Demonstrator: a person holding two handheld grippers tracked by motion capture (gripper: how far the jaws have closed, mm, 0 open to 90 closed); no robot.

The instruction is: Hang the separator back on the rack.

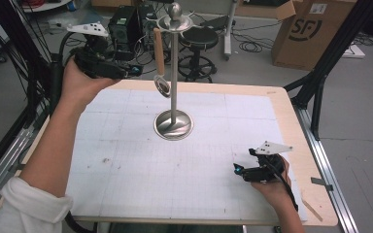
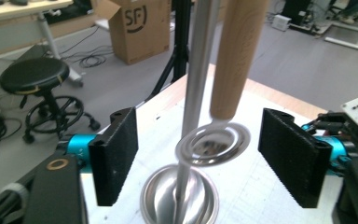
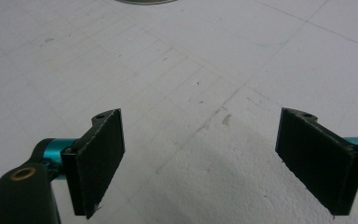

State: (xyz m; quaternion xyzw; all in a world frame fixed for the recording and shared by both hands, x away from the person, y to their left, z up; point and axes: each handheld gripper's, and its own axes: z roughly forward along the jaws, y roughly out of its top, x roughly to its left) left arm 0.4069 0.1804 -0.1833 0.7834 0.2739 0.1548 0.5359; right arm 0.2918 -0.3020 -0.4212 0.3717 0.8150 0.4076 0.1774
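A steel stand (image 1: 174, 73) with a round base (image 1: 174, 124) rises from the white gridded mat. From its top disc hangs a whisk with a wooden handle (image 1: 159, 51) and a flat coiled wire head (image 1: 162, 86). My left gripper (image 1: 135, 71) is held in the air just left of the whisk, open and apart from it. In the left gripper view the wooden handle (image 2: 237, 56) and coil (image 2: 216, 142) hang ahead, between the spread jaws, beside the pole (image 2: 196, 84). My right gripper (image 1: 236, 168) rests low at the mat's front right, open, with bare mat between its jaws (image 3: 200, 154).
The mat covers a wooden table (image 1: 291, 126). Behind the table stand a black stool (image 1: 198, 41), a cardboard box (image 1: 307, 29) and black frame legs (image 1: 320, 73). A rail (image 1: 328, 170) runs along the right side.
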